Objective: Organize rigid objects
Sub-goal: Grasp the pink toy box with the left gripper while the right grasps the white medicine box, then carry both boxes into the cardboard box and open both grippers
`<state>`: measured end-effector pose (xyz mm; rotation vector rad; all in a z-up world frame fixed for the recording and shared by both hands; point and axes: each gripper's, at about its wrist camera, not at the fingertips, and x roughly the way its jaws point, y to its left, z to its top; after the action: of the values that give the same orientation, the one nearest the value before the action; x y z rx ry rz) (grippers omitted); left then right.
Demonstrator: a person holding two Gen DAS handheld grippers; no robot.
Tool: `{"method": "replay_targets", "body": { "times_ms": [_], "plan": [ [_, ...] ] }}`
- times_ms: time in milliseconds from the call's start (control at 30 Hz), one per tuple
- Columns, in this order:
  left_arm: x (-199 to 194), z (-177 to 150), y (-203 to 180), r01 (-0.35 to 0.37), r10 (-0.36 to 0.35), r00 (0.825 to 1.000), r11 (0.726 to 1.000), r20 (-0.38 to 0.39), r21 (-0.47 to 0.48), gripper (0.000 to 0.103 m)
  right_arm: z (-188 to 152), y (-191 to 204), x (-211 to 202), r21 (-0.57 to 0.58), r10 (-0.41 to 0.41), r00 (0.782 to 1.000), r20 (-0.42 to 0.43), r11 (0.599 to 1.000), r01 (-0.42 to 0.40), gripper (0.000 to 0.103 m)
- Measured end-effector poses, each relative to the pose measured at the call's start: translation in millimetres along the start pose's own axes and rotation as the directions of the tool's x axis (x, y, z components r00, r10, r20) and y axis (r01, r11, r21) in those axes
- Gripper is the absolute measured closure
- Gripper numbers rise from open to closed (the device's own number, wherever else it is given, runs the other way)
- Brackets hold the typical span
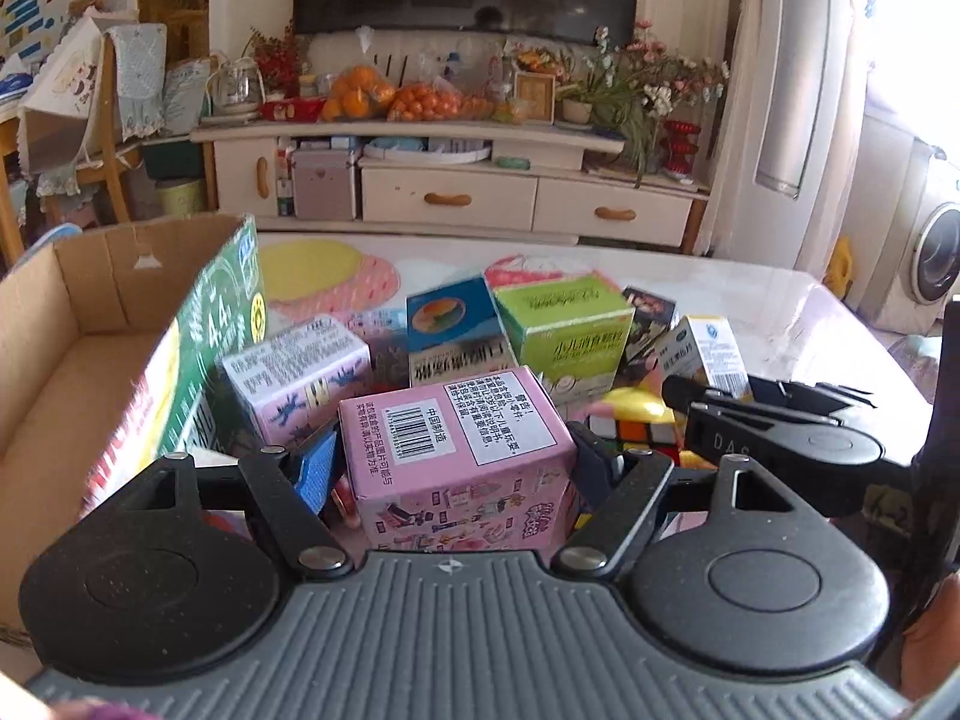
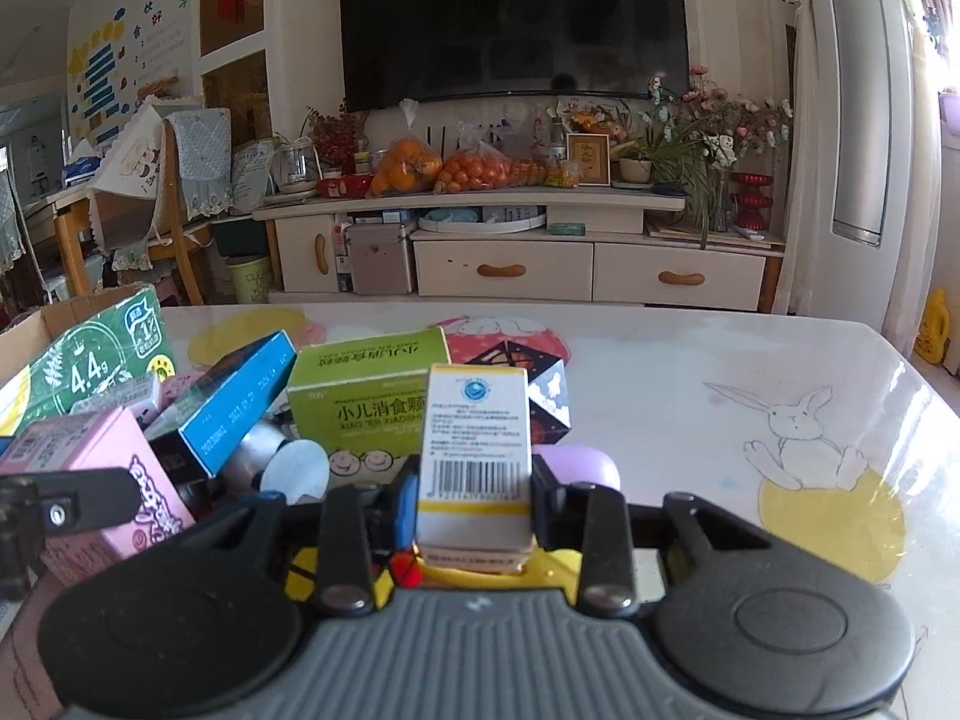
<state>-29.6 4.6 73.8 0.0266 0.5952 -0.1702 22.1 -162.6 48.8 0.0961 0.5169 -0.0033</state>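
My left gripper [image 1: 456,468] is shut on a pink box with a barcode [image 1: 456,450], held above the pile of boxes. My right gripper [image 2: 474,498] is shut on a small white and yellow box [image 2: 474,456]; it also shows in the left wrist view [image 1: 714,354], with the right gripper [image 1: 774,420] at the right. A green box [image 2: 360,396], a blue box [image 2: 234,402], a pink and white box [image 1: 294,378], a Rubik's cube [image 1: 636,432] and a dark patterned cube [image 2: 540,384] lie on the table.
An open cardboard box [image 1: 66,348] stands at the left, with a tall green carton [image 1: 204,360] leaning at its edge. The table [image 2: 690,372] has a glossy cover with rabbit drawings. A purple round object [image 2: 588,465] lies behind my right gripper.
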Motion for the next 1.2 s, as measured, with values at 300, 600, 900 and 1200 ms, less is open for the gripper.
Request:
{"method": "replay_targets", "body": {
  "times_ms": [300, 600, 900, 1200],
  "plan": [
    [-33.7, 21.4, 24.3, 0.052, -0.049, 0.995, 0.998, 0.091, -0.028, 0.007, 17.1, 29.2, -33.9, -0.019, 0.032, 0.998, 0.056, 0.999, -0.031, 0.07],
    [-54.8, 34.6, 84.0, -0.047, 0.072, 0.98, 0.99, 0.186, -0.133, 0.007, 33.7, 101.1, -61.7, -0.092, 0.191, 0.976, 0.105, 0.979, -0.182, 0.07],
    [-37.0, 36.0, 157.0, -0.212, 0.248, 0.965, 0.93, 0.088, -0.299, 0.007, 32.3, 195.0, -65.6, -0.205, 0.367, 0.928, 0.07, 0.915, -0.347, 0.07],
    [-31.0, 35.0, 191.8, -0.311, 0.318, 0.947, 0.879, -0.04, -0.362, 0.006, 19.0, 245.3, -50.0, -0.264, 0.399, 0.917, 0.017, 0.886, -0.38, 0.069]
  ]
}}
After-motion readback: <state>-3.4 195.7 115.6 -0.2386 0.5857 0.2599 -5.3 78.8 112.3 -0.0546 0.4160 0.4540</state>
